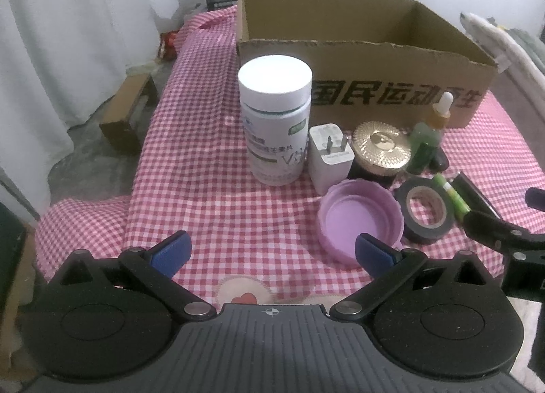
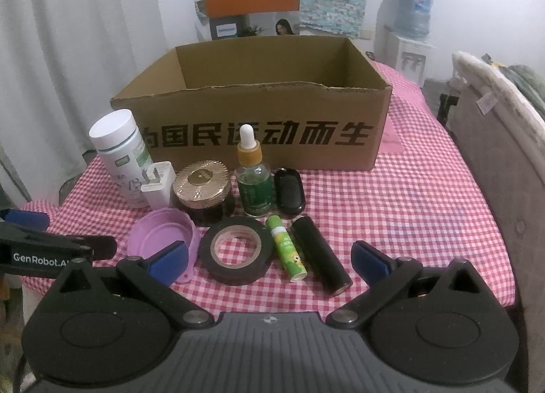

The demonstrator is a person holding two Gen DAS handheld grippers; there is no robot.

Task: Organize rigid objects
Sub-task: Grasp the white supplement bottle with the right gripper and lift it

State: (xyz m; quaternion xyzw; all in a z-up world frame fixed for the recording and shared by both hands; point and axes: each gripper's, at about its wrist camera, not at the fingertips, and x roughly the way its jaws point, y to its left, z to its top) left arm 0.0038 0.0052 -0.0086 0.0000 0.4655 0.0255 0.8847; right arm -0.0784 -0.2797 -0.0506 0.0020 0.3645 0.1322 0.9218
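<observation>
An open cardboard box [image 2: 259, 130] [image 1: 391, 86] stands at the back of the checked cloth. In front of it sit a white pill bottle [image 1: 275, 120] [image 2: 119, 151], a white plug adapter [image 1: 329, 157] [image 2: 157, 185], a gold-lidded jar [image 2: 201, 188] [image 1: 379, 151], a green dropper bottle [image 2: 253, 181] [image 1: 431, 134], a black oval case [image 2: 289, 195], a purple lid [image 1: 357, 219] [image 2: 163, 232], a black tape roll [image 2: 236, 250] [image 1: 427, 210], a green lip balm [image 2: 285, 248] and a black tube [image 2: 320, 253]. My left gripper [image 1: 272, 253] is open, empty, near the purple lid. My right gripper [image 2: 270, 258] is open over the tape roll and lip balm.
Pink checked cloth [image 1: 211, 195] covers the table, whose left edge drops to the floor with a small brown box [image 1: 127, 113]. White curtains [image 2: 85, 35] hang at left. A padded chair back [image 2: 494, 140] stands at right, a water dispenser [image 2: 408, 25] behind.
</observation>
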